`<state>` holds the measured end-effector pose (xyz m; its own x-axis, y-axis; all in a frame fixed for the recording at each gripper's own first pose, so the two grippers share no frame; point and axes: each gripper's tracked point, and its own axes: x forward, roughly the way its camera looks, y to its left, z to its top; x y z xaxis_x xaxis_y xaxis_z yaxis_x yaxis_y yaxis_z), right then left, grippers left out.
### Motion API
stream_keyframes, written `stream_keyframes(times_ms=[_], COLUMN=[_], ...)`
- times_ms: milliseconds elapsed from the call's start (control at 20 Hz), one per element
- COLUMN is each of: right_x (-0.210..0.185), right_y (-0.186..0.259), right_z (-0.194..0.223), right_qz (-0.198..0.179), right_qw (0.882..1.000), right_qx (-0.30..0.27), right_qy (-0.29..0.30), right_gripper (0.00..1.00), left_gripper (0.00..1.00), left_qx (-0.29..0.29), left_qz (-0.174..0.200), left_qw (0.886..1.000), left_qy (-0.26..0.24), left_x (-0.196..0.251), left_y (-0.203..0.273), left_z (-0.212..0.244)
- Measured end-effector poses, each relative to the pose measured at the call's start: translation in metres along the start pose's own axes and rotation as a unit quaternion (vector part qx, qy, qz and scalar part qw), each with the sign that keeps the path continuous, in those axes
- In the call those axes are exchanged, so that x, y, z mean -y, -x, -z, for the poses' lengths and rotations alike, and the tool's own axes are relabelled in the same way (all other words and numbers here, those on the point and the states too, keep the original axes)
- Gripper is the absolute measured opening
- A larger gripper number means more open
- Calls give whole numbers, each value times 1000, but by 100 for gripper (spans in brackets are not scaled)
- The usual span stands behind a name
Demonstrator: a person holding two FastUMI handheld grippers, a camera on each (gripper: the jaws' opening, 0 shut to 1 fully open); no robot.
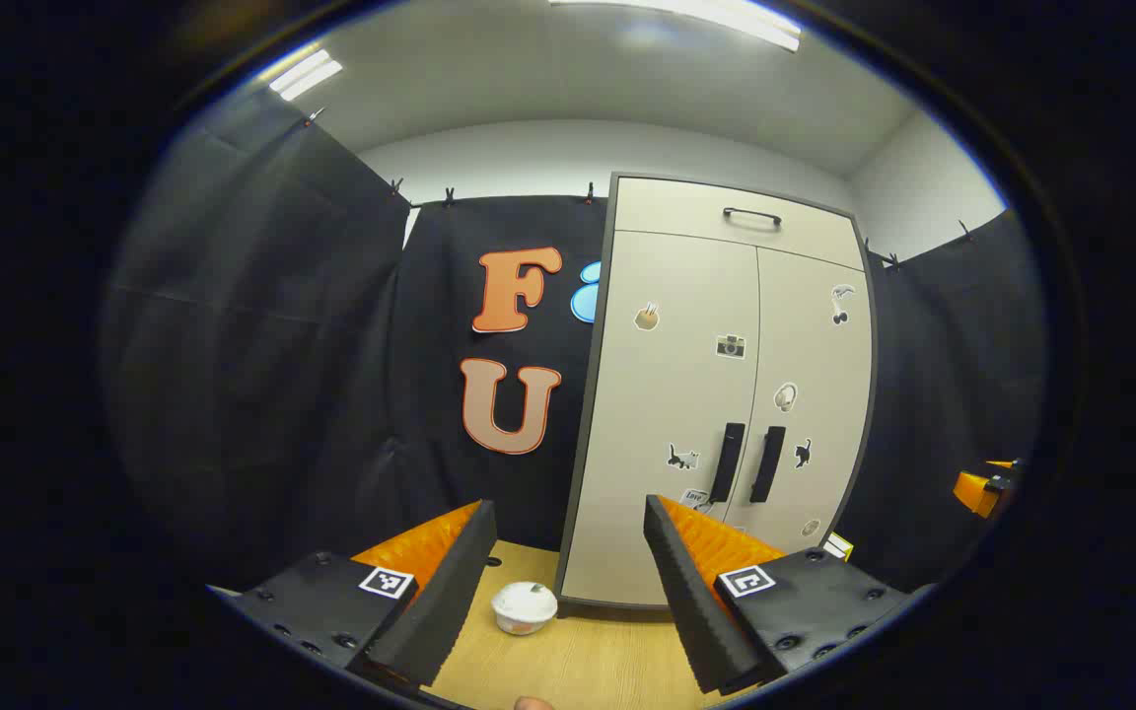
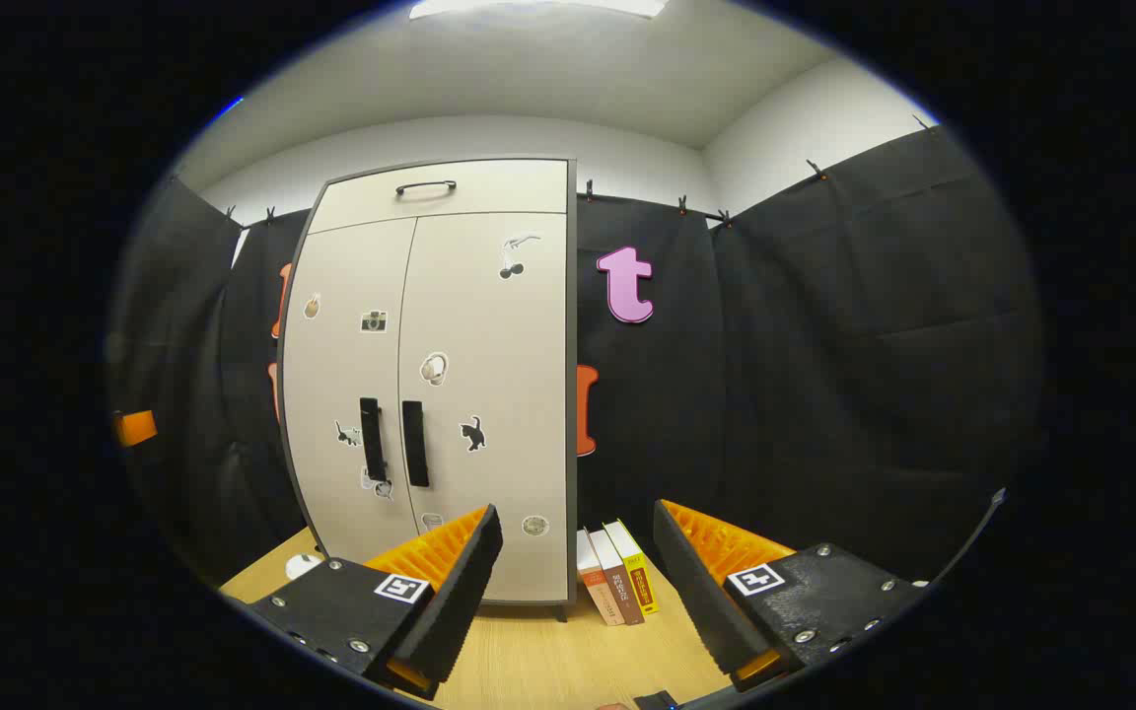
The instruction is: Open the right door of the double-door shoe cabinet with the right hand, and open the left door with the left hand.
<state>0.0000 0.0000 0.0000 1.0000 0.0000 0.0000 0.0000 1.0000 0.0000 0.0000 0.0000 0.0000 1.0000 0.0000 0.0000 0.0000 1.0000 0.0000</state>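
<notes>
Shoe cabinet [image 1: 716, 394] stands upright on the wooden table [image 1: 588, 671], at about one o'clock in the left gripper view and eleven o'clock in the right gripper view. Both doors are closed: the left door [image 1: 672, 414] and the right door [image 1: 810, 394] meet at a thin seam, with the two dark vertical handles, the left handle [image 1: 727, 461] and the right handle [image 1: 767, 463], just beside each other either side of it. A drawer front with a bar pull [image 1: 751, 216] sits above the doors.

Left gripper [image 1: 568, 582] is well apart from the cabinet, jaws wide, nothing between them. A small white lidded cup [image 1: 525, 605] lies on the table at six o'clock, near the cabinet's foot. Right gripper [image 2: 578, 582] also has its jaws wide and empty. Three books [image 2: 617, 582] lean by the cabinet's right side; whether they touch it is hard to tell.
</notes>
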Motion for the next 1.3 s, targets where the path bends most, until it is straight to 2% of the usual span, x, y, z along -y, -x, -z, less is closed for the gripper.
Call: stream_keyframes(times_ms=[150,350,650,900,1300], right_x=[6,14,21,9,-36], right_y=[0,1,6,7,-11], right_z=[7,4,-1,-6,2], right_qz=[-13,-11,21,30,8], right_qw=[1000,1000,1000,1000,1000], right_qx=[-8,-6,1,7,-1], right_qy=[7,6,1,1,5], right_gripper=[94,95,94,94,94], left_gripper=[96,95,96,97,97], left_qx=[4,5,9,15,15], left_qz=[-5,0,23,28,35], left_qw=[1000,1000,1000,999,999], left_qy=[-2,-2,-19,-27,-28], left_x=[11,19,15,2,-1], left_y=[6,6,-14,-29,-35], left_z=[-2,-5,-18,-25,-22])
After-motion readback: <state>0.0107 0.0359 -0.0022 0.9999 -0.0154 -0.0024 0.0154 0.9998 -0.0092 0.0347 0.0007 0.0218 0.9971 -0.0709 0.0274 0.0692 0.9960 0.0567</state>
